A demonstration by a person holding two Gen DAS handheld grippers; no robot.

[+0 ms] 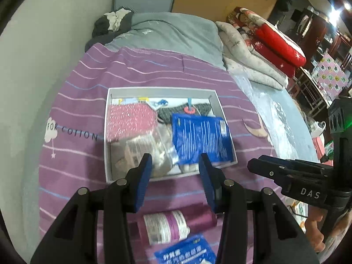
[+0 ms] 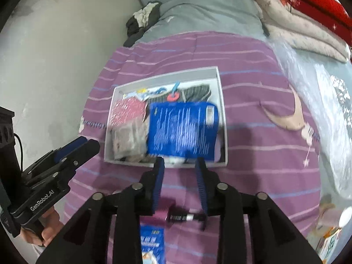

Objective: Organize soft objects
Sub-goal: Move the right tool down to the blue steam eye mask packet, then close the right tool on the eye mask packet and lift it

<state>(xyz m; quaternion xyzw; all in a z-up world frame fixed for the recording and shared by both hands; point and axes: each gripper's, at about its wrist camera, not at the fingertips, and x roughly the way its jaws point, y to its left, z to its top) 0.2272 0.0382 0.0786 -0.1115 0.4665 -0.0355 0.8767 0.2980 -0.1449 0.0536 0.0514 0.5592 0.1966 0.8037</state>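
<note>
A bed under a purple striped cover [image 1: 154, 70] fills the room's middle. On it sits a shallow white box [image 1: 162, 91], already holding soft goods: a pink speckled packet [image 1: 132, 121] at ten o'clock, a clear bag of pale items [image 1: 145, 151] at seven, dark knitwear [image 1: 182, 112] at twelve, and a blue packet [image 1: 201, 139] lying slanted at four, its corner riding over the rim, probably just dropped in. Nearer me, outside the box at six o'clock, wait a rolled purple cloth with a paper band [image 1: 173, 224] and another blue packet [image 1: 187, 255], cut off by the frame's edge. The left tongs [image 1: 175, 162] hang released and empty above the box's near wall. The right tongs [image 2: 179, 165] are likewise parted, gripping nothing. Motion blur makes all printing unreadable.
</note>
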